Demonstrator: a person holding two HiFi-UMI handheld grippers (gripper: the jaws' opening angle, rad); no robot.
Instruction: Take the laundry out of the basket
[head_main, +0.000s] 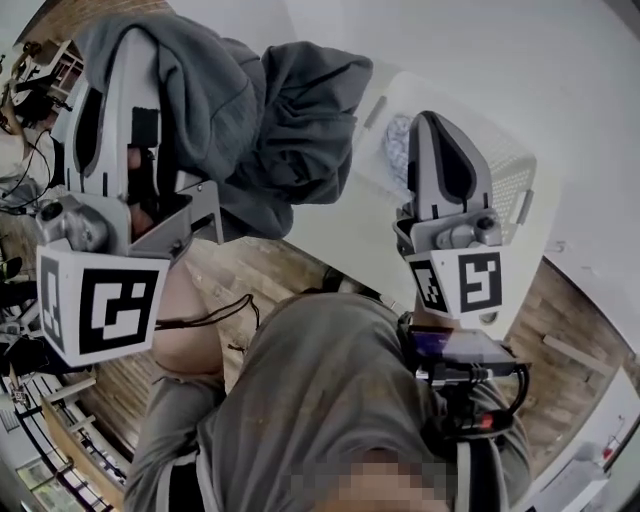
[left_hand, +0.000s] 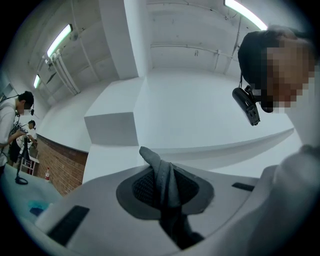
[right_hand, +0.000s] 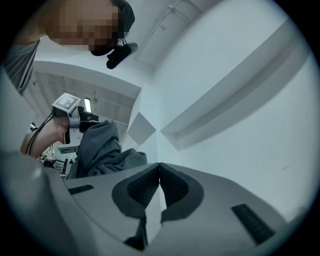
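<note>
Aloft, a bunched grey garment (head_main: 290, 120) hangs clamped in the jaws of the left hand-held gripper (left_hand: 162, 187), apart from the white perforated laundry basket (head_main: 515, 190). Beside it, the right hand-held gripper (right_hand: 159, 172) has its jaws pressed together, with nothing between them.

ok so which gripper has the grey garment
The left gripper: its jaws pinch a fold of the grey garment, while the right gripper is shut on nothing.
</note>
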